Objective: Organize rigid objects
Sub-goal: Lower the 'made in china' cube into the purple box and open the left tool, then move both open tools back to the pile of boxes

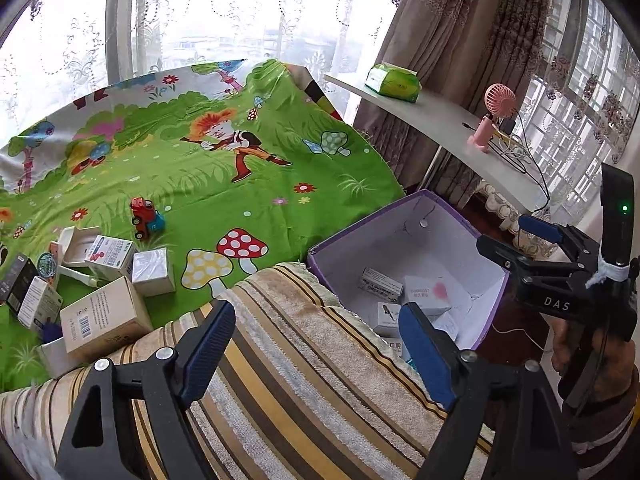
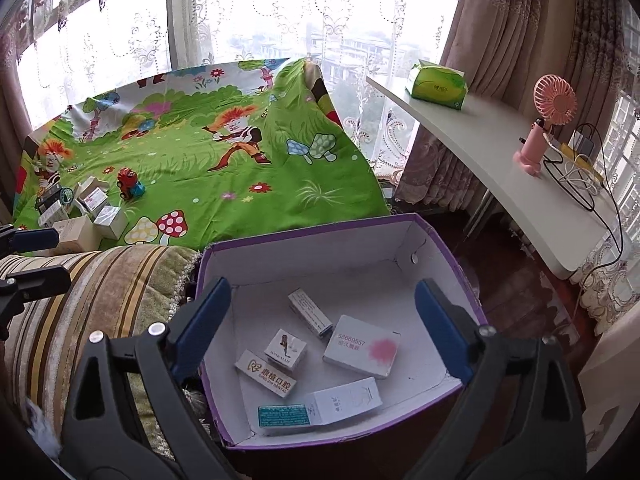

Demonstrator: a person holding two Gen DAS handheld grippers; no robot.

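Your right gripper (image 2: 320,320) hangs over the purple box (image 2: 304,232), fingers spread wide with nothing between the blue pads (image 2: 204,324). Your left gripper (image 1: 320,344) sits left of the purple box, over the striped cushion (image 1: 280,360); its fingers are likewise spread and hold nothing. Inside the purple box, on its white floor, you have six small cartons: a white carton with a pink blotch (image 2: 362,346) near the middle, a narrow grey-printed carton (image 2: 310,312) just behind it toward the box's far wall, a small square carton (image 2: 286,350) to its left, a flat carton with orange lettering (image 2: 266,378) toward the box's left wall, and a teal-labelled carton (image 2: 285,416) with a white carton (image 2: 348,398) partly lying across it at the box's near wall. The unsorted pile lies well left of the purple box on the green cartoon sheet (image 1: 240,184), beyond the cushion: a tan carton with a barcode (image 1: 102,320), a silver cube carton (image 1: 154,272), a white carton with blue print (image 1: 110,256) and several smaller packs beside them that are too crowded to tell apart. A red and blue toy truck (image 1: 145,218) stands alone on the sheet just behind that pile. Right of the purple box, a white shelf (image 2: 500,160) carries a green tissue pack (image 2: 438,86) and a pink handheld fan (image 2: 542,128) with cables beside it.
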